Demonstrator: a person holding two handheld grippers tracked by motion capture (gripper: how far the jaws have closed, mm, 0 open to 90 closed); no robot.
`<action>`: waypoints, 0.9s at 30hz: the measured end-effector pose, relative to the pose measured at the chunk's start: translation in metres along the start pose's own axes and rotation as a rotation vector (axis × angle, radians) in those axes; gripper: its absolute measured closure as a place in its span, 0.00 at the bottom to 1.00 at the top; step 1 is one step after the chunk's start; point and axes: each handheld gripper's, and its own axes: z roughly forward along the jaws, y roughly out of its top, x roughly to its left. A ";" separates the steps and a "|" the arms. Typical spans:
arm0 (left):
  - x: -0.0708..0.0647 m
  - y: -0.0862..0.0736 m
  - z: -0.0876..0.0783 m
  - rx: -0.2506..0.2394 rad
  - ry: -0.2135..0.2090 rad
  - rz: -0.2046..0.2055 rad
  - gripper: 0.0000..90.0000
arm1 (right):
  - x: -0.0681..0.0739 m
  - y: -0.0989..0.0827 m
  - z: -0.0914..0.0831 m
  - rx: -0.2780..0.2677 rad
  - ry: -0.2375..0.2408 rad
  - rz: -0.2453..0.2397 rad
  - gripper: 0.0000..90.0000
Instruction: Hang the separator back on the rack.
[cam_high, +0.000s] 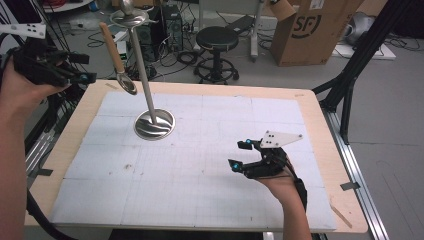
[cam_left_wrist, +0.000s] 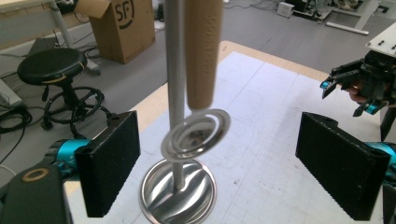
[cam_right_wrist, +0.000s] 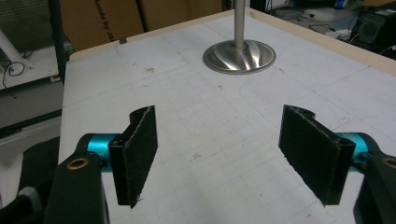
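A metal stand with a round base (cam_high: 155, 124) and a tall pole (cam_high: 142, 70) stands on the white mat at the back left. A utensil with a wooden handle (cam_high: 112, 47) and a flat spiral wire head (cam_high: 126, 83) hangs tilted in the air left of the pole. How it is hooked on I cannot tell. My left gripper (cam_high: 86, 68) is raised off the table's left edge, open, with nothing between its pads. In its own view the spiral head (cam_left_wrist: 196, 133) hangs ahead of the open left gripper (cam_left_wrist: 217, 168). My right gripper (cam_high: 239, 154) rests low at the right, open and empty.
The white gridded mat (cam_high: 200, 195) covers a wooden table (cam_high: 320, 125). Behind the table stand a black stool (cam_high: 216, 40) and a cardboard box (cam_high: 310, 30). A black tripod leg (cam_high: 350, 75) rises past the right edge. Cables and equipment lie on the floor at the back left.
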 end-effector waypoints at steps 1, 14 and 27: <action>-0.002 -0.001 0.000 -0.001 0.000 -0.001 0.15 | 0.000 0.000 0.000 0.000 0.001 0.002 0.30; -0.028 -0.043 0.005 -0.012 -0.033 0.018 0.09 | -0.001 0.000 -0.003 -0.011 0.005 0.005 0.29; -0.055 -0.090 0.012 -0.064 -0.051 0.041 0.07 | -0.002 -0.001 -0.005 -0.011 0.004 0.011 0.26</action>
